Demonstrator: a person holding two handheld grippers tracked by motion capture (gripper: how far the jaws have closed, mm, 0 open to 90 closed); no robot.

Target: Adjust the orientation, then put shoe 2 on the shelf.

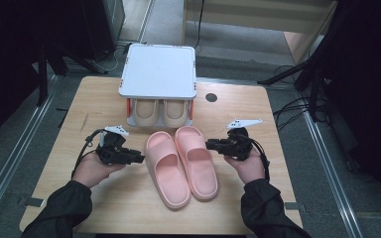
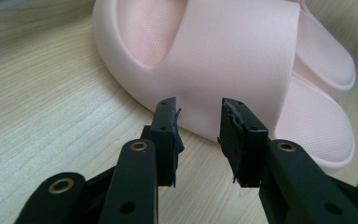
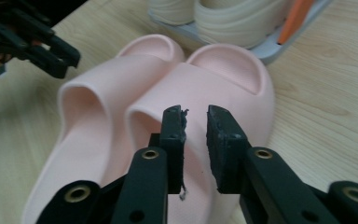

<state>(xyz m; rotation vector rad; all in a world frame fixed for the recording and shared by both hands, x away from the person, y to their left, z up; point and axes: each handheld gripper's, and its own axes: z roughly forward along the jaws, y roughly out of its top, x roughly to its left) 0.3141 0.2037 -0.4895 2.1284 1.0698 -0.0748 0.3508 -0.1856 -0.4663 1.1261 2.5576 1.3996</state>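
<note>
A pair of pink slippers lies side by side in the middle of the wooden table (image 1: 99, 99), the left slipper (image 1: 166, 168) touching the right slipper (image 1: 197, 161). My left gripper (image 1: 140, 158) sits just left of the pair, pointing at it. In the left gripper view its jaws (image 2: 199, 126) stand open with a gap and nothing between them, close to the strap of the left slipper (image 2: 233, 51). My right gripper (image 1: 209, 145) is just right of the pair. Its jaws (image 3: 196, 128) are slightly apart and empty, above the right slipper (image 3: 233, 84).
A small shoe rack with a white top (image 1: 158, 69) stands at the back of the table, a pair of beige slippers (image 1: 158, 113) on its lower shelf. A dark round hole (image 1: 211, 97) lies to its right. Bare table lies on both sides and in front.
</note>
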